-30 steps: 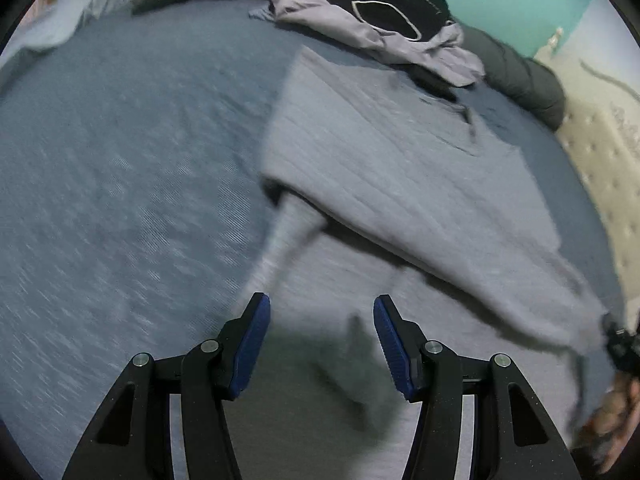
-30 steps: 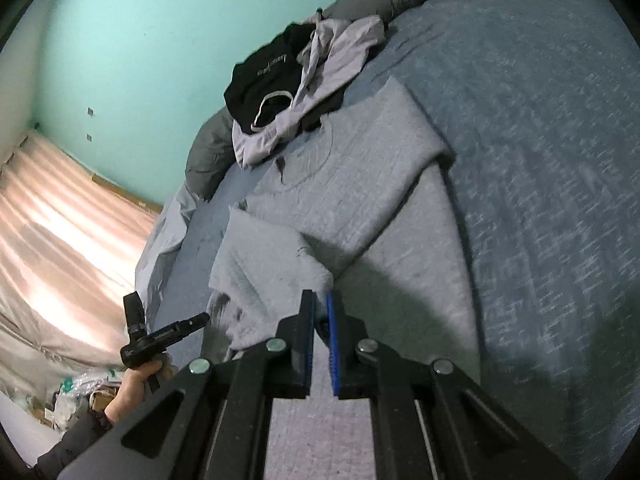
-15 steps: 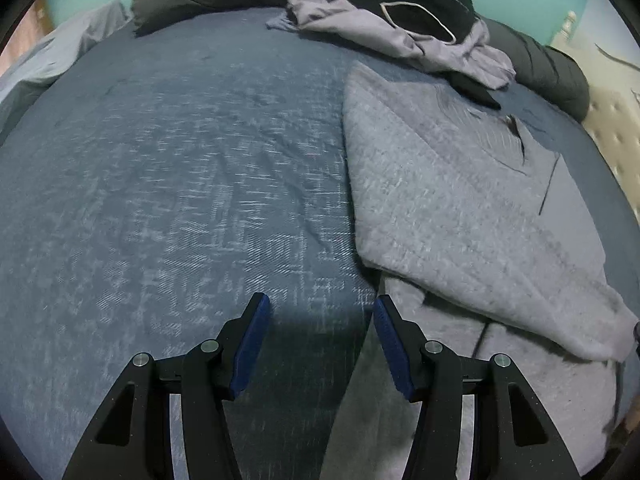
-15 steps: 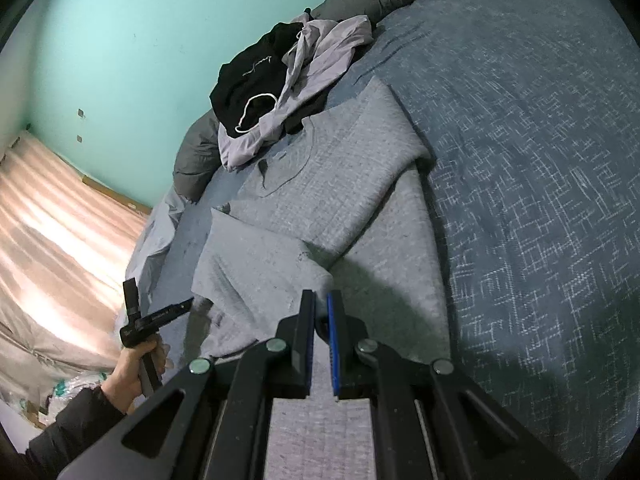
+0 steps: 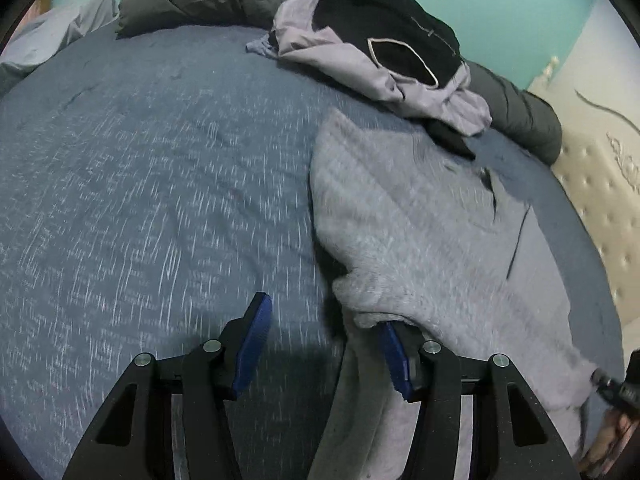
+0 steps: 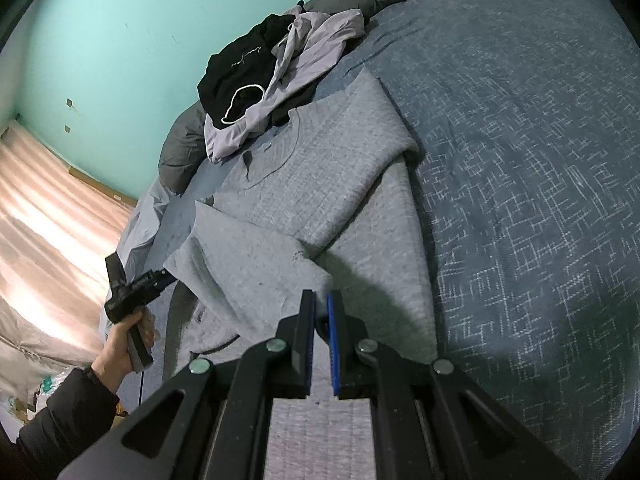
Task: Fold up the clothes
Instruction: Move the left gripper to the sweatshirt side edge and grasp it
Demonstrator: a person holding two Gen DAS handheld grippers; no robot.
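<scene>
A grey knit sweater [image 5: 420, 216] lies partly folded on the blue bedspread [image 5: 140, 200]. My left gripper [image 5: 324, 332] hovers at the sweater's left edge with its jaws closing. The folded fabric edge drapes over the right finger and sits between the pads, which do not press it. In the right wrist view the same sweater [image 6: 320, 168] spreads ahead. My right gripper [image 6: 322, 304] is shut on a corner of its folded flap. The left gripper [image 6: 160, 278], held by a hand [image 6: 128, 332], is at that flap's far left edge.
A pile of black and lilac clothes [image 5: 380, 40] sits at the sweater's collar end, against a dark grey bolster [image 5: 208, 0]. A cream padded headboard [image 5: 592, 184] is at the right. A turquoise wall [image 6: 120, 40] and a wooden floor [image 6: 48, 208] lie beyond the bed.
My left gripper swung from above the sweater out over the bedspread, then came in to the sweater's folded edge, which now overlaps its right finger. The right gripper stayed shut and hardly moved.
</scene>
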